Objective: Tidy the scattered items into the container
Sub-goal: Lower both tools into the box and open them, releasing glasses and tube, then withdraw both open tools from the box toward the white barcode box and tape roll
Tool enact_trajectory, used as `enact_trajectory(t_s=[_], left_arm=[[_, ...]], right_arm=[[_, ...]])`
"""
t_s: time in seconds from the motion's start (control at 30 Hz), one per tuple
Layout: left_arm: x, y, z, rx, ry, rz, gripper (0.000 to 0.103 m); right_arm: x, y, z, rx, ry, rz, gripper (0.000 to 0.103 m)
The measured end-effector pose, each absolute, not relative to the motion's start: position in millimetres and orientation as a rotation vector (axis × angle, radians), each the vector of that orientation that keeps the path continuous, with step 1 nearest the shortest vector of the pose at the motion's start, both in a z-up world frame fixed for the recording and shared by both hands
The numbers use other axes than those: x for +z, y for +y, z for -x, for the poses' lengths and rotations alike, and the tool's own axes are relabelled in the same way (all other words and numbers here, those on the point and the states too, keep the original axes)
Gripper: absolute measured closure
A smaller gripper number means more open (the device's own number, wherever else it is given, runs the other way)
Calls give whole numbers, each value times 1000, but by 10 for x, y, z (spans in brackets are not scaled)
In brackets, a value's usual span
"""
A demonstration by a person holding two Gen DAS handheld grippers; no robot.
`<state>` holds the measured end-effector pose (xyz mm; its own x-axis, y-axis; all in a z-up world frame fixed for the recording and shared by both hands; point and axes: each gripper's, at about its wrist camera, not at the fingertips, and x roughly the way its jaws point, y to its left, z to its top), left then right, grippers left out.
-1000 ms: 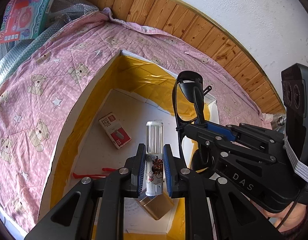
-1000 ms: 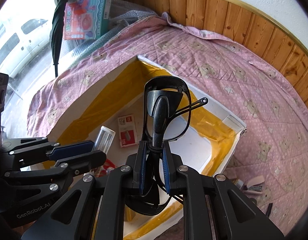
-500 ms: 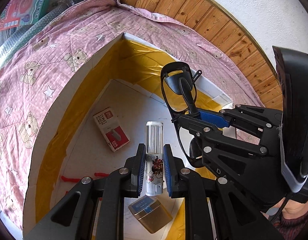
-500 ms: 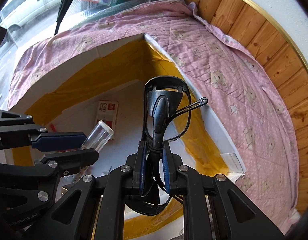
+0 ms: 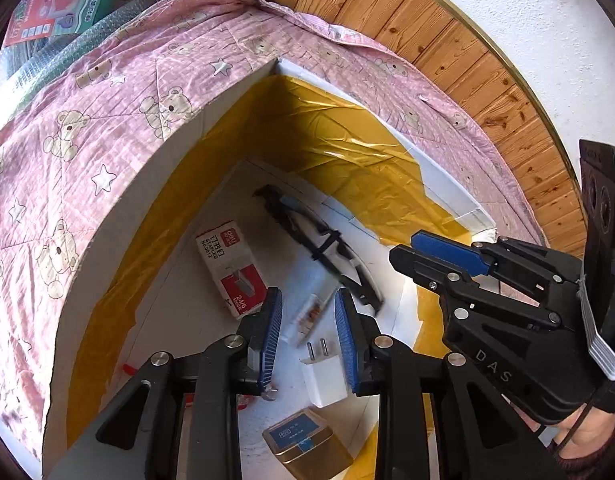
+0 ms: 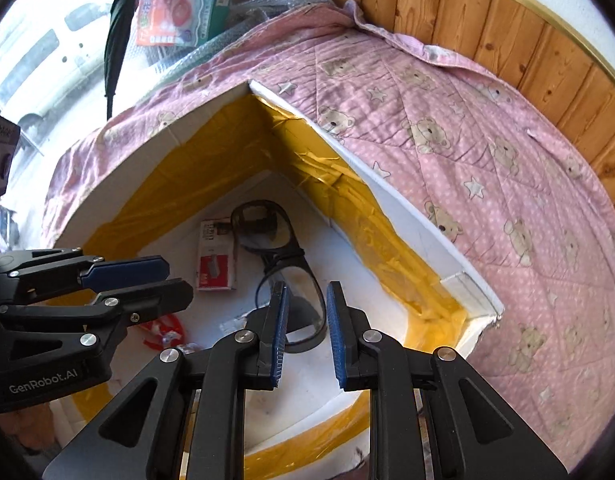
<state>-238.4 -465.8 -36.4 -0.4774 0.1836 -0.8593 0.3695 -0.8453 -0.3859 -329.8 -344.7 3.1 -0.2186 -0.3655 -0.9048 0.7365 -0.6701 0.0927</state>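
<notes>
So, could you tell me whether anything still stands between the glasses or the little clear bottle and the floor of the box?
Nothing visible does. The glasses already lie on the floor of the box, beside the staples packet. The clear bottle lies there too. Both the left gripper and right gripper are open and empty above them.

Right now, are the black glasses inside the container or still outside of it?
Inside. The black glasses lie on the white floor of the container, beside the staples box. The right gripper is open and empty above them.
</notes>
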Motion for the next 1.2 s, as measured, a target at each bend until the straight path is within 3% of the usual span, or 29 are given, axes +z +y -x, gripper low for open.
enact_trajectory(t_s=[0.4, 1.2], left_arm=[[186, -4254, 1715, -2590, 490, -1363, 70], [456, -3467, 1024, -2727, 435, -1344, 70]], right_arm=[[361, -3266, 2598, -1951, 344, -1247, 82], [403, -2059, 1471, -2085, -52, -1218, 82]])
